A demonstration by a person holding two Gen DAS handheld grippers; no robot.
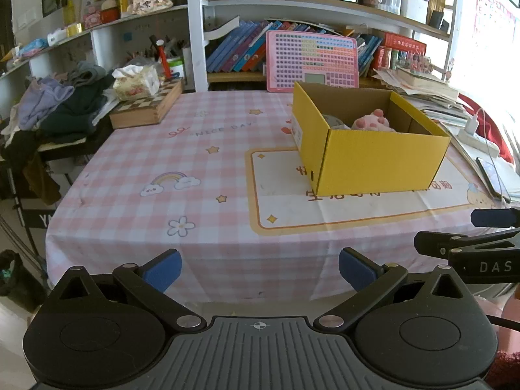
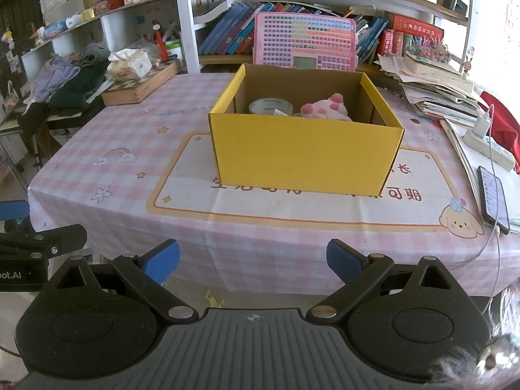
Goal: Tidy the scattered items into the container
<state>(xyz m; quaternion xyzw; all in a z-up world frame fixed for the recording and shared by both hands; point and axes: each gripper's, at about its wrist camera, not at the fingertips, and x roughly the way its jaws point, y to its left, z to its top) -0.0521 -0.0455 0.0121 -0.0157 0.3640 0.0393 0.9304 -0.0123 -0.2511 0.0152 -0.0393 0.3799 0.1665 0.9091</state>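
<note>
A yellow cardboard box stands open on the pink checked tablecloth. Inside it lie a pink plush toy and a roll of tape. My left gripper is open and empty, held back at the table's near edge, left of the box. My right gripper is open and empty, at the near edge, facing the box front. Each gripper shows at the side of the other's view: the right one, the left one.
A wooden chessboard case with a tissue pack sits at the back left beside piled clothes. A pink keyboard toy leans behind the box. Papers, a power strip and a phone lie at the right.
</note>
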